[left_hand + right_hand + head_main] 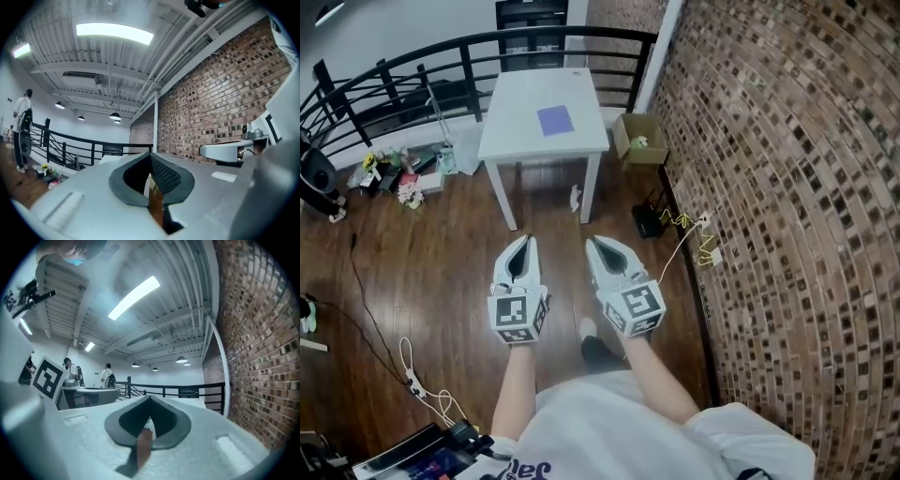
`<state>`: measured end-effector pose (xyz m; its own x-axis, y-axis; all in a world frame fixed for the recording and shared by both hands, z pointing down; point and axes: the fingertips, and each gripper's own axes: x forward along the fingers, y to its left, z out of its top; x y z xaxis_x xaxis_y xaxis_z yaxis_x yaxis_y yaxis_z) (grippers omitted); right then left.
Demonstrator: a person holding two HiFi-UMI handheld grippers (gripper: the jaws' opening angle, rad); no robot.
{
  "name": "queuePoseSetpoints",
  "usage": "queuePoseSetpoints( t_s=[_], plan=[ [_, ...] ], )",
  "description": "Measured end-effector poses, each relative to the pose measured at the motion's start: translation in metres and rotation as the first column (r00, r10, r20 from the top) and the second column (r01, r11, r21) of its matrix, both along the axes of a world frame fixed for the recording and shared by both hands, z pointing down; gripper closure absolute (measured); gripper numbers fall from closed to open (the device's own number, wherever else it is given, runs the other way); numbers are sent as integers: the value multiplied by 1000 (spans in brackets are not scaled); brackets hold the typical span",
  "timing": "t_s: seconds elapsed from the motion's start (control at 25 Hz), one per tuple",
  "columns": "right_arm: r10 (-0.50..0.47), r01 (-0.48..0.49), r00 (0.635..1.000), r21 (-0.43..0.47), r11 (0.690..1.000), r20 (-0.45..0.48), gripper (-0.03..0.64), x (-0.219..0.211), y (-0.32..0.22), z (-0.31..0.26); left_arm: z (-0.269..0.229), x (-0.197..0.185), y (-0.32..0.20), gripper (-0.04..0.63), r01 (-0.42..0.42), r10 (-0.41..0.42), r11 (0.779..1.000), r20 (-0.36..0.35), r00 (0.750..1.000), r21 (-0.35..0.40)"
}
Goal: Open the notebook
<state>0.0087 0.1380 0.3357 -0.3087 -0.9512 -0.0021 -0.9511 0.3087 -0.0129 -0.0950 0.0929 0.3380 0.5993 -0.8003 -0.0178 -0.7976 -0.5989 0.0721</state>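
Plainly, both grippers are held out level over the wooden floor (422, 253), side by side and near each other, and neither carries anything. The left gripper (523, 240) has its two jaws drawn together so that the tips meet, with nothing between them; its own view shows only a dark hollow behind the closed tips. The right gripper (592, 242) is likewise closed tip to tip on nothing. Each one bears its marker cube at the rear, the left cube (517, 317) and the right cube (635, 309), just ahead of the person's forearms.

The notebook (554, 120) lies well ahead of both grippers, about in line with the gap between them, flat on a white table (511, 141) with its purple cover facing up (it looks closed). Neither gripper touches the table or the notebook.

Ahead and to the right of the right gripper, a cardboard box (639, 139) sits on the floor beside the table, against a brick wall (787, 187). A black railing (422, 56) curves behind the table, far ahead of the left gripper.
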Motion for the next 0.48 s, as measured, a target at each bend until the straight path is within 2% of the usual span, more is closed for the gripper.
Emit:
queuePoseSetpoints(
  t_s=[0.2, 0.36, 0.48],
  plan=[
    [-36, 39, 998, 85, 996, -44, 627, 47, -93, -19, -14, 43, -94, 580, 44, -45, 998, 18, 999, 55],
    [-25, 25, 1000, 85, 996, -1, 627, 89, -155, -24, -22, 71, -146, 580, 63, -67, 995, 39, 997, 78],
    [-50, 48, 999, 70, 996, 23, 626, 96, -197, -13, -13, 80, -187, 580, 78, -82, 995, 59, 995, 67]
  ],
)
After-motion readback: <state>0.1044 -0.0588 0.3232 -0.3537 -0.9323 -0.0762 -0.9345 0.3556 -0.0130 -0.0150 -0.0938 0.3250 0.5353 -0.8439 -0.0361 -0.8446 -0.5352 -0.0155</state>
